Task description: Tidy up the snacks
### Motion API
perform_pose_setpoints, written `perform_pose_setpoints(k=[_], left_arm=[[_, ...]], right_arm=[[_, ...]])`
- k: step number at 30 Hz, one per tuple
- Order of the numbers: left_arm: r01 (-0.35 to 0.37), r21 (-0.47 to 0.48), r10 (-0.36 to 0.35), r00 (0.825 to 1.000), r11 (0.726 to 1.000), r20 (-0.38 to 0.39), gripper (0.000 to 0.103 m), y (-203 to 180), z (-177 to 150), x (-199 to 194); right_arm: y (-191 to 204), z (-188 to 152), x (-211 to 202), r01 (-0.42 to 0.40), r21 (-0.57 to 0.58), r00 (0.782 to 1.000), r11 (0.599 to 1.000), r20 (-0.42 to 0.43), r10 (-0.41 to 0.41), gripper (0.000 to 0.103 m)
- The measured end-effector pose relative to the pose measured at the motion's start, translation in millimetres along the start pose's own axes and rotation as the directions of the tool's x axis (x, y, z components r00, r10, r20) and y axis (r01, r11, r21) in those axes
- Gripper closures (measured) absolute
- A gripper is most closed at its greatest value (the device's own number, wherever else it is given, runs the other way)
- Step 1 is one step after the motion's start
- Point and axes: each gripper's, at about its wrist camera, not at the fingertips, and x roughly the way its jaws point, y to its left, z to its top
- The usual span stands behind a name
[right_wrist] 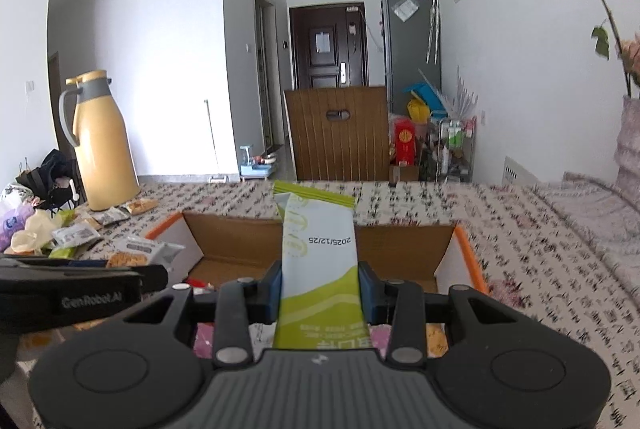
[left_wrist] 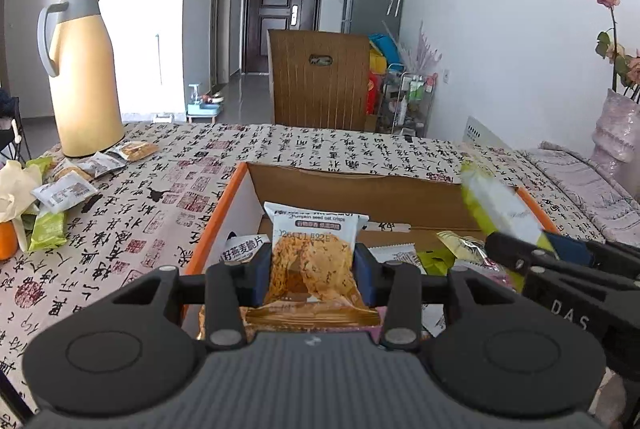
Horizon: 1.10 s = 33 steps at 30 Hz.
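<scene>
My left gripper (left_wrist: 314, 263) is shut on an oat crisp packet (left_wrist: 314, 249), white on top with the cookie showing, held upright over the near edge of the orange-rimmed cardboard box (left_wrist: 224, 207). My right gripper (right_wrist: 320, 287) is shut on a green and white snack packet (right_wrist: 318, 253), also upright above the box (right_wrist: 466, 249). In the left wrist view the right gripper (left_wrist: 520, 243) comes in from the right with that green packet (left_wrist: 496, 207). The right wrist view shows the left gripper (right_wrist: 154, 273) at the left with its crisp packet (right_wrist: 140, 253). Several packets (left_wrist: 440, 253) lie inside the box.
A yellow thermos jug (left_wrist: 82, 77) stands at the table's far left. Loose snack packets (left_wrist: 68, 191) lie beside it on the calligraphy-print cloth (left_wrist: 160, 197). A wooden chair back (left_wrist: 320, 81) rises behind the table. A vase of dried flowers (left_wrist: 614, 133) stands at the right.
</scene>
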Motion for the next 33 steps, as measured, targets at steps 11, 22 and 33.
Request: perform_pose_setpoints(k=[11, 22, 33], left_arm=[[-0.039, -0.033, 0.04, 0.997, 0.999, 0.059, 0.011, 5, 3, -15], [-0.03, -0.038, 0.035, 0.99, 0.999, 0.136, 0.0, 2, 12, -59], [-0.025, -0.03, 0.03, 0.984, 0.999, 0.175, 0.0, 5, -11, -123]], right_arm=[[-14, 3, -13, 0.005, 0.054, 0.999, 0.999, 0.045, -0.007, 0.009], [-18, 13, -53, 0.016, 0.08, 0.994, 0.997, 0.107, -0.024, 0.0], [-15, -5, -120, 0.017, 0.093, 0.991, 0.996, 0.133, -0.03, 0.0]])
